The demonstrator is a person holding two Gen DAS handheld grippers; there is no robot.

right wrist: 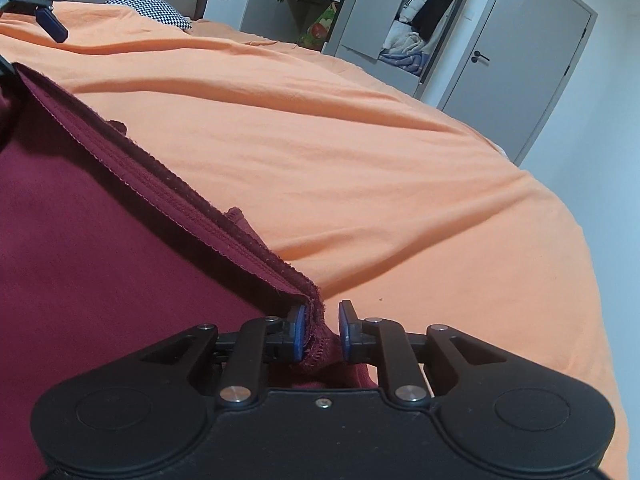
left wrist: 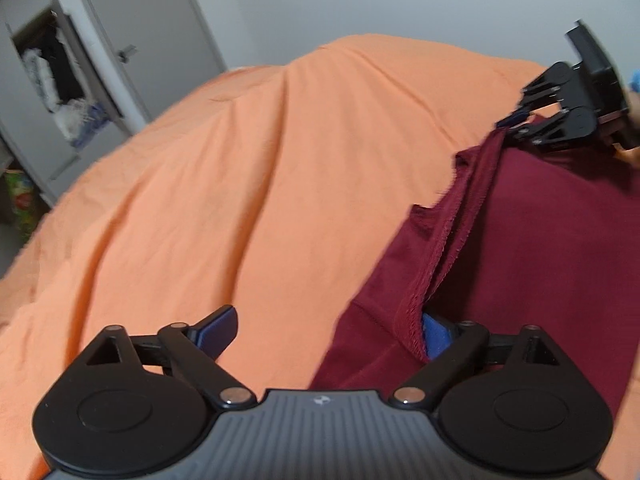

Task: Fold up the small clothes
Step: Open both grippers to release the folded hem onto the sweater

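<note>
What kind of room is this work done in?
Most likely a bedroom: a wide bed under an orange cotton sheet, a checked black-and-white pillow at its head, and an open grey wardrobe stuffed with clothes.

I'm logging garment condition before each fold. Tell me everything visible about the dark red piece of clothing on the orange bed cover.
The dark red knit garment lies spread on the orange bed cover, looking like soft jersey. One stitched, slightly frayed hem is lifted into a taut ridge. The right gripper has that hem bunched between its blue pads, which stand slightly apart. The left gripper is wide open, one pad under the hem's other end.
</note>
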